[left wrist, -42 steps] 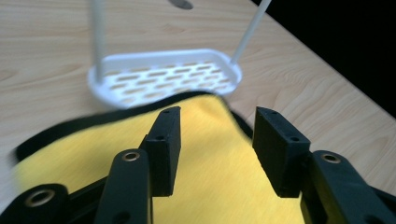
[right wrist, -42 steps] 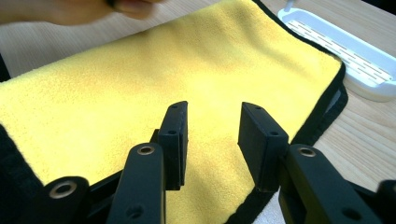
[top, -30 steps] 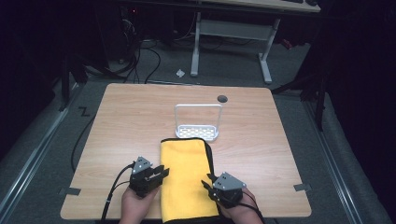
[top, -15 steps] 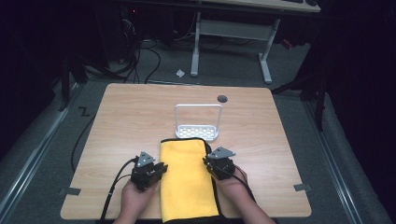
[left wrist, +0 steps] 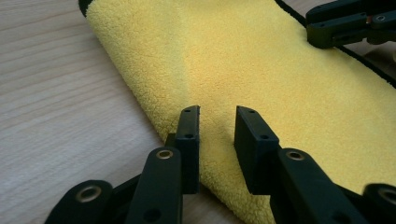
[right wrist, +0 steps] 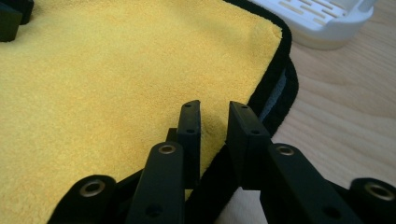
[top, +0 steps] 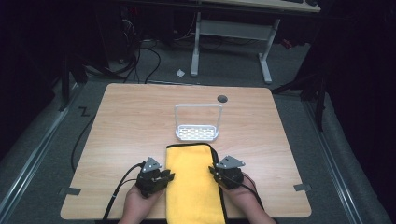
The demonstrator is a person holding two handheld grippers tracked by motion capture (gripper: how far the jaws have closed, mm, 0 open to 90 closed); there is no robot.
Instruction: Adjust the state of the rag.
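Your high view looks forward and down on the whole table point(top: 140, 121). Each gripper view rides close, low over the towel point(top: 194, 182). All three views share that towel.

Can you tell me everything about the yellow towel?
The yellow towel looks soft and fuzzy, like microfibre, with a black trim along its edge. It lies flat and folded on the wooden table, near the person's side, reaching past the table's near edge. A white rack stands just beyond its far end. The left gripper sits at its folded left edge and the right gripper at its trimmed right edge, each with towel between slightly parted jaws.
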